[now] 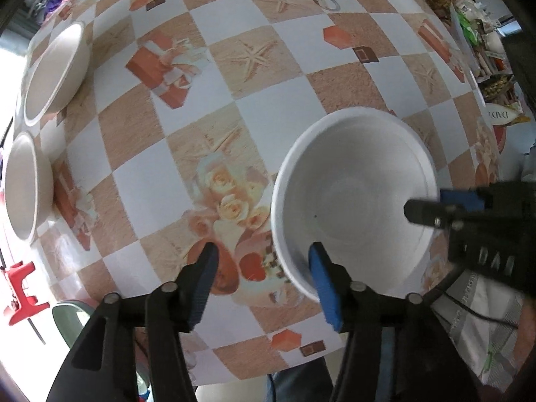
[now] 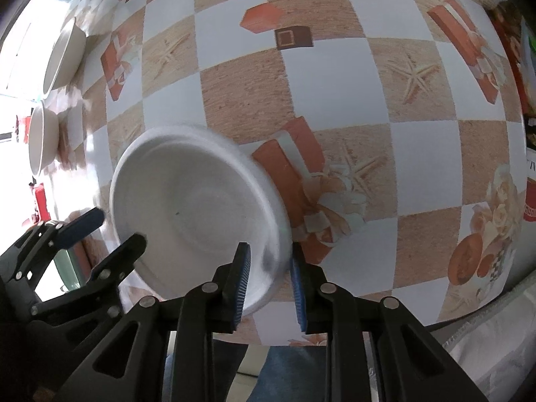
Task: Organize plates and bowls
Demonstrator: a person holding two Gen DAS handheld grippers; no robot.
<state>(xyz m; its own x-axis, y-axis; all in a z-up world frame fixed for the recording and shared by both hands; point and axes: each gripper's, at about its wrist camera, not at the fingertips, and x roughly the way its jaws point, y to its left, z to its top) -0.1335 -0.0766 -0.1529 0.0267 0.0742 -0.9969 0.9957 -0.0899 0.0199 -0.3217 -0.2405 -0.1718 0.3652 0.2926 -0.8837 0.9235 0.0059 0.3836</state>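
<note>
A: Since the checked tablecloth (image 1: 254, 114) is bare around it, the white foam bowl (image 1: 355, 201) has room near the table's front edge. Two beige bowls (image 1: 53, 73) sit well apart at the far left.

B: Left gripper (image 1: 264, 264): jaws about half open, straddling the near rim, no pad pressing that I can see.

A: Right gripper (image 2: 269, 274)?

B: Narrower gap, rim between the pads, one inside, one outside. Looks loose, not clamped.

A: I'd back both straight off the rim, no sideways drag. Foam's light; a snagged pad would tip it.
</note>
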